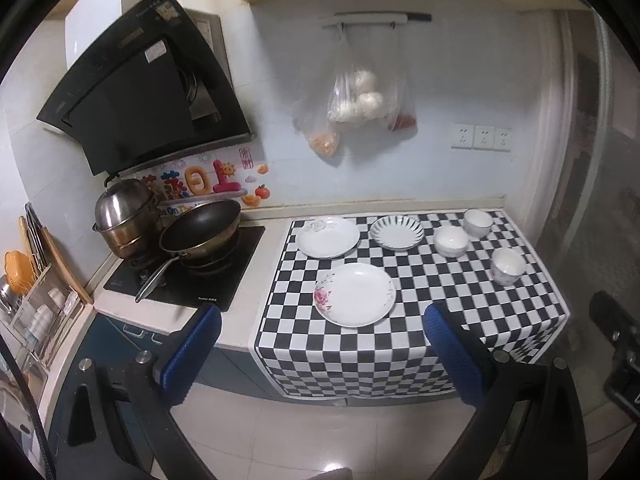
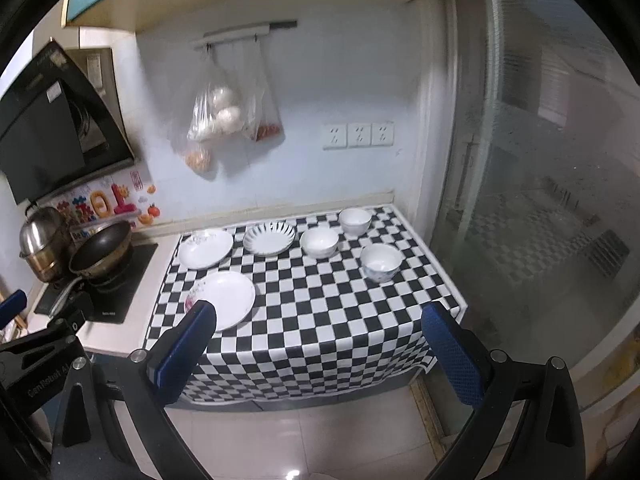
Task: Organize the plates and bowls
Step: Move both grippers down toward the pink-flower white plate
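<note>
Plates and bowls sit apart on checkered cloth.

A counter ran across the middle of the frame, its right part covered by a checkered cloth that hung over the front edge. On the cloth lay three plates: a floral plate at lower centre, a white plate and a striped plate behind it. Three bowls stood apart at the right. A black hob sat at the counter's left.
</note>
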The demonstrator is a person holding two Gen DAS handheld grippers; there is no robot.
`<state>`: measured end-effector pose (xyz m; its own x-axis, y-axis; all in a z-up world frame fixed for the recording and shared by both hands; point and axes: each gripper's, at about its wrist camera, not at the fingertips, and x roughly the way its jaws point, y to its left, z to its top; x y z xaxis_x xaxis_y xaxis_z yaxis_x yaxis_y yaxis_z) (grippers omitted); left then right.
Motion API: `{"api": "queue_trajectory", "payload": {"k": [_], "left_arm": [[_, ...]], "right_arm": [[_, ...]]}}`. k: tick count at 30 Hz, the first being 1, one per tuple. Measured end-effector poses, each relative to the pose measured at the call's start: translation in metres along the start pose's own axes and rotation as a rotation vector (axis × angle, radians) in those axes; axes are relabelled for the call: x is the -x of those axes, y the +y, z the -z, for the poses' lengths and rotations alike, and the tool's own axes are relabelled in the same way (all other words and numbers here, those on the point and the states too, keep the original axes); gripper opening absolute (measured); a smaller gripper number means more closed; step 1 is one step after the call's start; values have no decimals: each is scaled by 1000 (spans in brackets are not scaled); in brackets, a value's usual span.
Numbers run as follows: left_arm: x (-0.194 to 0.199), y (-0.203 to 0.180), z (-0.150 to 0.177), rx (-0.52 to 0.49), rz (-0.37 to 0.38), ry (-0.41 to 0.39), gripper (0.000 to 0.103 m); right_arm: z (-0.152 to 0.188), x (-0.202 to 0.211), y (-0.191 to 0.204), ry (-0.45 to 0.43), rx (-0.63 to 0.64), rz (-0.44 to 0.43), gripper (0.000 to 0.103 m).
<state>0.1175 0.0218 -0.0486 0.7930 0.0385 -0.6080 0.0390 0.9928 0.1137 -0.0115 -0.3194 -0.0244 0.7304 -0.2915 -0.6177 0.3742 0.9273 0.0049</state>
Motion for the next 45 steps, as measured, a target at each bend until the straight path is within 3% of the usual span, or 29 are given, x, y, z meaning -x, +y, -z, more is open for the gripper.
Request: {"api": "queue_trajectory", "payload": {"k": [10,19,23,32,38,40,45], "left_arm": [[-83,2,-24,36,-46,70,103],[-194,-23,-58,41,-88,175,103],[-252,-29,-64,42,-110,245,103],[-384,-17,-42,66,-112,469,103],[-459,5,-17,90,-41,625,102],[-480,12,-9,99,-3,671,99],[-521,25,12,93,78,789,73]], "right_arm": [[-18,-109,37,96,45,-34,103],[-53,-273,69,229,126,-137,103],[-59,-350,82,326,165,-212,103],[-24,-511,122,596,213,-290,103],[13,-582,149,741,222,-290,102],[21,-597,154,792,208,-291,101],[42,-624,168,900,187,-279,98]]}}
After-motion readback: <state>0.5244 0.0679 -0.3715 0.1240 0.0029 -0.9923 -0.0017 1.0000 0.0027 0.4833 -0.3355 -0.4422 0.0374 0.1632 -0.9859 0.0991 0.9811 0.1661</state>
